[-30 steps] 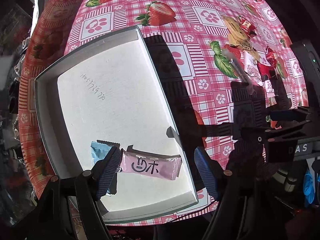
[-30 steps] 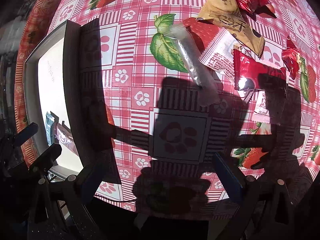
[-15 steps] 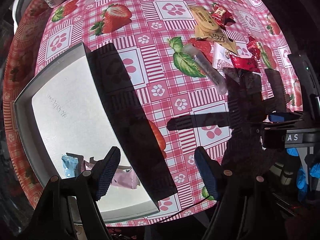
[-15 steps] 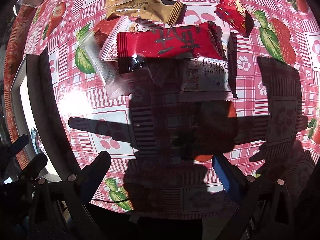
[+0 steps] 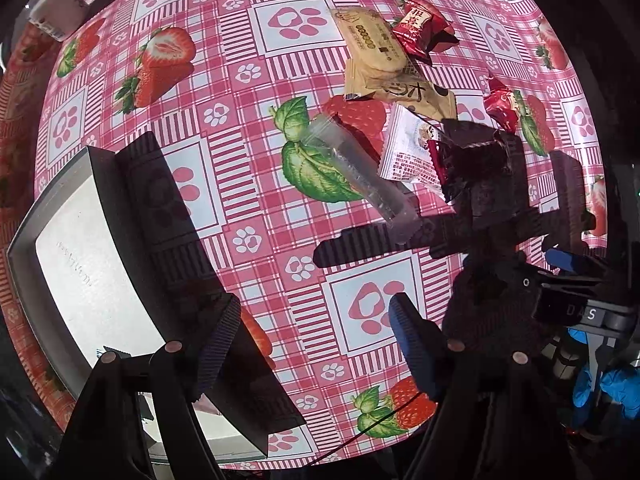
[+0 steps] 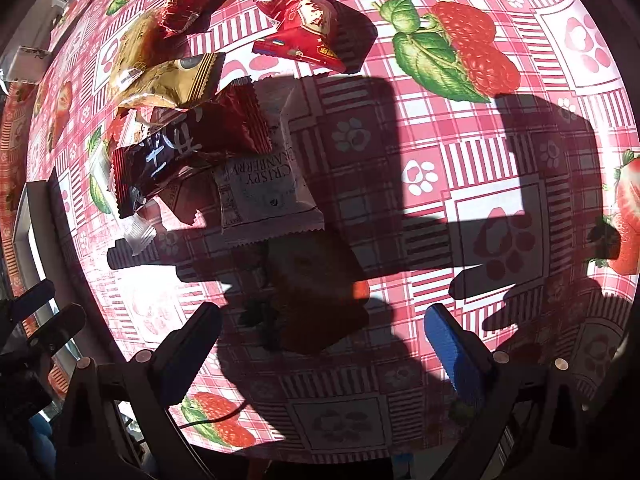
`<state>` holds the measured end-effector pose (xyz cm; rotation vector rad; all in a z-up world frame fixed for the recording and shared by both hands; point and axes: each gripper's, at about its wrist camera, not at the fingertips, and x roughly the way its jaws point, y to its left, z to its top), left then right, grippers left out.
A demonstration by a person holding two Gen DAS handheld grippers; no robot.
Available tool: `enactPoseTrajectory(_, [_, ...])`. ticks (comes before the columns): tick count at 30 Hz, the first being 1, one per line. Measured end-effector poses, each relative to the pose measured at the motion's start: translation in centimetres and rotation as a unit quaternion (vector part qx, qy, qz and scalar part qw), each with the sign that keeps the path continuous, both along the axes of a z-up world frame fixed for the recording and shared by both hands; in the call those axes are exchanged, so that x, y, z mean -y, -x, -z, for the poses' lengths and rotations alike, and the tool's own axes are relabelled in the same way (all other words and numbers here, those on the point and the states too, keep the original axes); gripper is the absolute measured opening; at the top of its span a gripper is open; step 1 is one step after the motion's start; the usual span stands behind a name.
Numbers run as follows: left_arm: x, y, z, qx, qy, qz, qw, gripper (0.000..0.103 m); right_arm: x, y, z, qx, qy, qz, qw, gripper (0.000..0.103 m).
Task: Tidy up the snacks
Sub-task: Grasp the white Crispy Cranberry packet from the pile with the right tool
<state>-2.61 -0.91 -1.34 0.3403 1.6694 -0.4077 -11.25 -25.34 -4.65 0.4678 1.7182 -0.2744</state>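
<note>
My left gripper (image 5: 312, 344) is open and empty above the strawberry tablecloth, just right of the white tray (image 5: 80, 264). A clear long packet (image 5: 360, 172), a white packet (image 5: 412, 152), tan packets (image 5: 372, 44) and red candies (image 5: 420, 24) lie beyond it. My right gripper (image 6: 320, 344) is open and empty, low over the cloth. A white "Crispy Cranberry" packet (image 6: 268, 188), a dark red packet (image 6: 188, 152), a gold packet (image 6: 168, 80) and a red wrapped candy (image 6: 304, 32) lie ahead of it to the left.
The right gripper (image 5: 576, 280) shows at the right edge of the left wrist view. The tray's edge (image 6: 24, 216) and the left gripper (image 6: 44, 316) show at the far left of the right wrist view. A small white box (image 5: 52, 16) sits far left.
My left gripper has swung right, away from the tray and its pink and blue packets, toward the snack pile. My right gripper has moved forward and right, closer to the packets. Both stayed open.
</note>
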Motion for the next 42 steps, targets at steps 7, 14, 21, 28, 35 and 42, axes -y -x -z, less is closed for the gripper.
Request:
enactPoseTrajectory(7, [4.0, -4.1, 2.0, -0.002, 0.005, -0.030, 0.9995, 0.080, 4.5, 0.1, -0.4, 0.008, 0.002, 0.004, 1.000, 0.102])
enactPoseTrajectory(14, [5.5, -8.2, 3.6, 0.005, -0.012, -0.050, 0.9987, 0.080, 7.8, -3.0, 0.3, 0.009, 0.002, 0.001, 1.000, 0.102])
enactPoseTrajectory(21, [5.3, -9.8, 5.2, -0.010, -0.007, -0.102, 0.9947, 0.081, 9.4, -5.9, 0.4, 0.014, -0.003, -0.018, 1.000, 0.102])
enactPoseTrajectory(28, [7.0, -10.8, 6.9, 0.014, -0.038, -0.086, 0.9955, 0.081, 12.4, -8.0, 0.7, 0.000, 0.016, -0.034, 0.999, 0.102])
enactPoseTrajectory(35, [7.5, -10.1, 7.1, 0.045, -0.045, -0.026, 0.9976, 0.083, 14.6, -9.2, 0.4, 0.008, 0.023, -0.046, 0.999, 0.095])
enactPoseTrajectory(42, [7.4, -5.8, 4.8, 0.051, -0.028, 0.014, 0.9982, 0.048, 13.5, -9.9, -0.8, 0.024, 0.033, -0.073, 0.996, 0.050])
